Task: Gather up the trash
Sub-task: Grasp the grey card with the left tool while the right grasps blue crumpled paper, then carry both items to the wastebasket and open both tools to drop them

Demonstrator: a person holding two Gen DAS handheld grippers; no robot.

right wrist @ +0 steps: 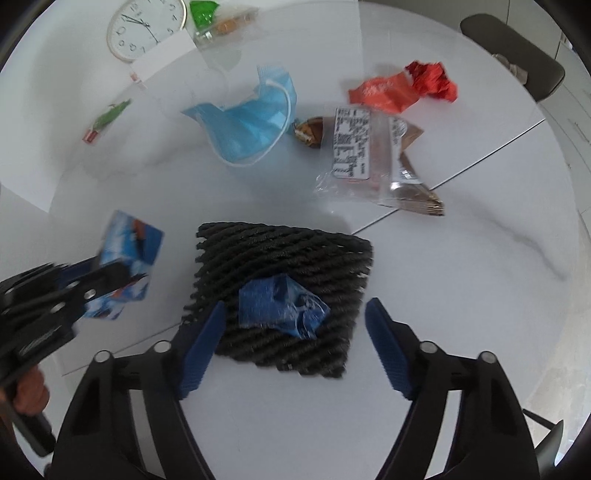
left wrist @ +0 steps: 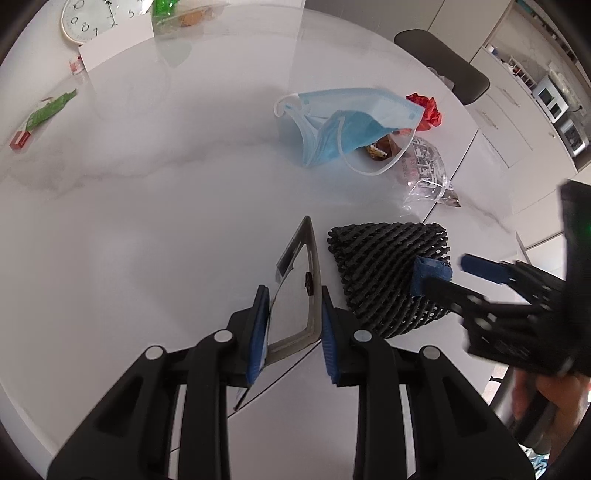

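Note:
My left gripper (left wrist: pixel 293 325) is shut on a flattened blue and white carton (left wrist: pixel 295 295), held edge-on above the white table (left wrist: pixel 147 221); the carton also shows at the left of the right wrist view (right wrist: pixel 125 266). My right gripper (right wrist: pixel 295 332) is open, its fingers on either side of a black foam net (right wrist: pixel 284 280) with a crumpled blue wrapper (right wrist: pixel 280 306) on it. The net also shows in the left wrist view (left wrist: pixel 384 273). Farther off lie a blue face mask (right wrist: pixel 247 125), a clear labelled bag (right wrist: pixel 369 151), an orange wrapper (right wrist: pixel 380 92) and a crumpled red wrapper (right wrist: pixel 432 79).
A white clock (right wrist: pixel 146 27), a clear bag with green and brown contents (right wrist: pixel 210 18), a white card (right wrist: pixel 162 55) and a green and red packet (right wrist: pixel 107 118) lie at the far side. A dark chair (right wrist: pixel 517 48) stands beyond the table. Kitchen cabinets (left wrist: pixel 517 110) are at the right.

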